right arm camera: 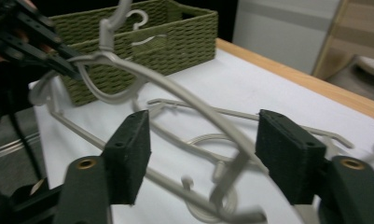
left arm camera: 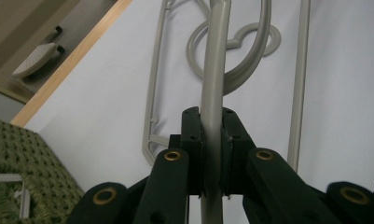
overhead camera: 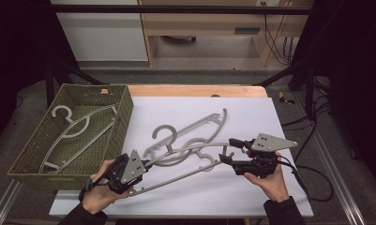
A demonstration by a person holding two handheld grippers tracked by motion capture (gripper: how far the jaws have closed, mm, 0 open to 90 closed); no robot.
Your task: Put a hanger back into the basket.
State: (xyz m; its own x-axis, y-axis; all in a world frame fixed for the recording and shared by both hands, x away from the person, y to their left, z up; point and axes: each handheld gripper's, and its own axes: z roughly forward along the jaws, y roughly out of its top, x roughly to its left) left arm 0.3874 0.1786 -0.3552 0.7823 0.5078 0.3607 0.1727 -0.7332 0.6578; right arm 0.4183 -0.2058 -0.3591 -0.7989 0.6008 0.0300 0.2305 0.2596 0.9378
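Fingers (left arm camera: 192, 154) of the left gripper (overhead camera: 146, 165) are clenching a grey hanger (overhead camera: 185, 174) near the tabletop's (overhead camera: 251, 117) left edge, beside a green basket (overhead camera: 122, 117) that is holding more hangers (overhead camera: 75, 131). Across on the right, the right gripper (overhead camera: 228, 151) is hovering released, its fingers (right arm camera: 128, 156) straddling that hanger's arm above other hangers (overhead camera: 190, 129) lying mid-tabletop.

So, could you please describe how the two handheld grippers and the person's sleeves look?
Both the left gripper and right gripper are black with brass-coloured pivot rivets and block-shaped pads. Each carries a grey three-cornered plate with small holes. A black cable trails from the right one. The sleeves are dark.
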